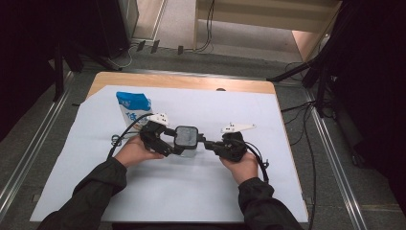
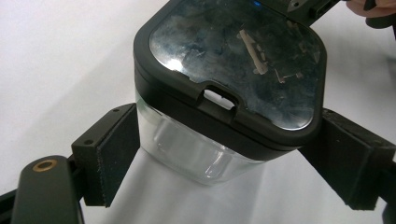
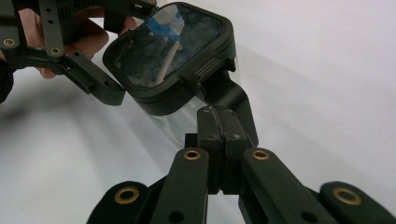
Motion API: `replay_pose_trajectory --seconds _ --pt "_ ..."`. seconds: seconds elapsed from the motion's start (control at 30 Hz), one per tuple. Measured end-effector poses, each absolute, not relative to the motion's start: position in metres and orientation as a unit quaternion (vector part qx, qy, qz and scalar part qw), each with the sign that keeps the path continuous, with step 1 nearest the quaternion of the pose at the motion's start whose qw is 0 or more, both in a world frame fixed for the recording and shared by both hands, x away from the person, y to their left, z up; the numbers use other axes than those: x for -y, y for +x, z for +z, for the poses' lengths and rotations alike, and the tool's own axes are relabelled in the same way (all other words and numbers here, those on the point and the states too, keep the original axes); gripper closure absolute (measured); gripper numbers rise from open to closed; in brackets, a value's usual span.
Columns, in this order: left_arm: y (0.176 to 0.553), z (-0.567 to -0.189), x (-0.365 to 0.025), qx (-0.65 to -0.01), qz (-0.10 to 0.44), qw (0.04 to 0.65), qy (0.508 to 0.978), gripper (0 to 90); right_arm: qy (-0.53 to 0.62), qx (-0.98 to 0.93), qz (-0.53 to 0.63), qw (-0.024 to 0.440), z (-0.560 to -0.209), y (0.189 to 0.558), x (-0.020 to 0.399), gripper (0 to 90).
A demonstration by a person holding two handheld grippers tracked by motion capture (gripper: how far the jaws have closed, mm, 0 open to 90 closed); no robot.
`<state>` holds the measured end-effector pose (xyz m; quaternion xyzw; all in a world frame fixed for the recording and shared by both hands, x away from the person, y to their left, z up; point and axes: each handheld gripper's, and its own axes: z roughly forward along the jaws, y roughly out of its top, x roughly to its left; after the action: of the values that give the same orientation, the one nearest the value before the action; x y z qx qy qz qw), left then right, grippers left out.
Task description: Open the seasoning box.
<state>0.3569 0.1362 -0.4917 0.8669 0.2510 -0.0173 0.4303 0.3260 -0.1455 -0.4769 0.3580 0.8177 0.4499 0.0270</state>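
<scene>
Jar [image 1: 186,140] on white sheet [image 1: 143,191], mid-table, dark lid [image 2: 233,60] on, between both grippers | left gripper [image 2: 229,163]: jaws spread wide either side of clear jar wall, left pad just beside glass, firm contact not discernible | right gripper [image 3: 218,116]: jaws fully closed, tips beside lid edge; whether they clamp a tab, cannot tell | pouch [image 1: 134,109] behind left hand [image 1: 135,151].

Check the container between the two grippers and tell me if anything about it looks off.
The clear container with the dark lid sits tilted, not flat on the white sheet. The right gripper is shut on a tab at the lid's edge, while the left gripper straddles the body. The lid's window looks smudged. Nothing has spilled.
</scene>
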Motion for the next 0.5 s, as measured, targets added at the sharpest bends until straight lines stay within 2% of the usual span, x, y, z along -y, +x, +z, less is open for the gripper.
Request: replay_pose_trajectory --seconds 0.5 --pt "0.3529 -0.4883 -0.1383 -0.251 -0.004 0.432 0.866 17.5 0.364 -0.816 0.449 0.026 -0.4772 0.3286 0.1496 90.0"
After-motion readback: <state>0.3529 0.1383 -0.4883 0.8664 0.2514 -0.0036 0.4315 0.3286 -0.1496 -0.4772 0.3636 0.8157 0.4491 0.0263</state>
